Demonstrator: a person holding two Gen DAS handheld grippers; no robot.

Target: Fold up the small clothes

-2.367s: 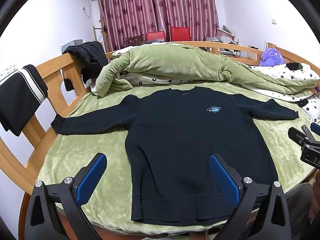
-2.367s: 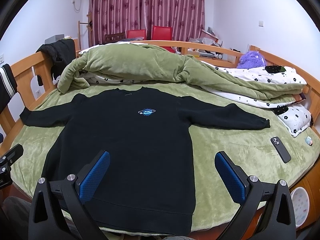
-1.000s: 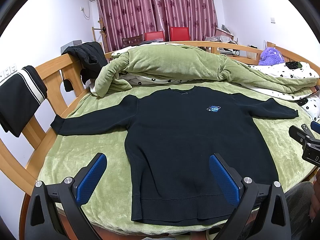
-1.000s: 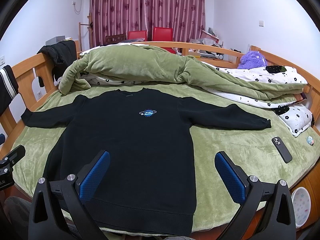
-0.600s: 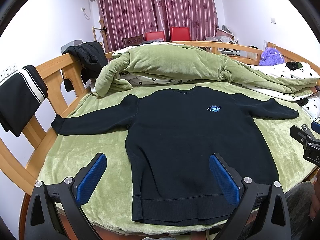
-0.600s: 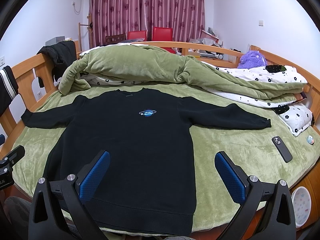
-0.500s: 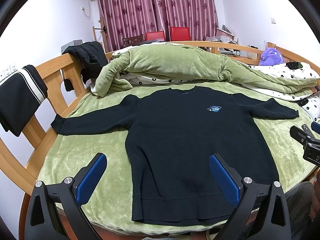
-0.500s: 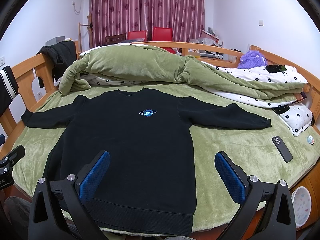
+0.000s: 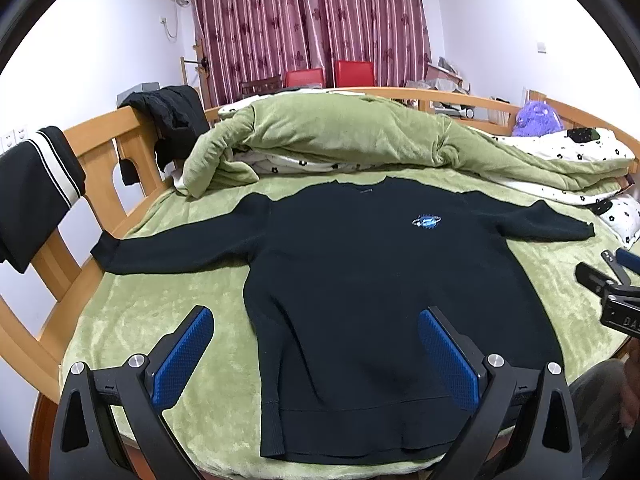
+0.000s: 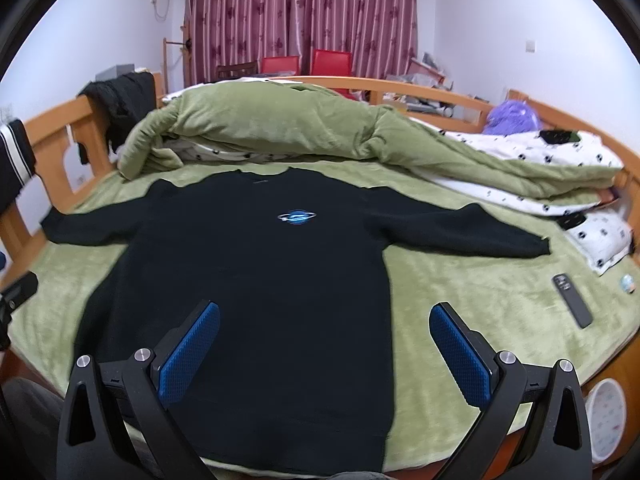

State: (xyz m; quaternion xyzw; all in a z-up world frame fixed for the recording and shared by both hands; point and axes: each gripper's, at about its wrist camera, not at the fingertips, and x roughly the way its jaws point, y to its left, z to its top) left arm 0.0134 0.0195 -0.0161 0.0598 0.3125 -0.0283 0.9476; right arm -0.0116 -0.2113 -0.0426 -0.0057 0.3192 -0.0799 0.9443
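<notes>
The left gripper (image 9: 314,346) is hovering with its jaws spread wide and empty at the bottom of its frame, over the sweater's hem, while the right gripper (image 10: 325,342) is hanging equally wide and empty, low in its own view. Neither is touching cloth, apparently sizing up a first fold. The black sweater (image 9: 380,280) is lying flat, face up, across the middle of the frame on the green blanket (image 9: 160,312), sleeves stretched to either side, ready for folding. A phone (image 10: 572,300) is sitting at the right edge, well clear of the sleeve. The bunched quilt (image 9: 340,136) is lying pushed to the upper part, probably to free the surface.
</notes>
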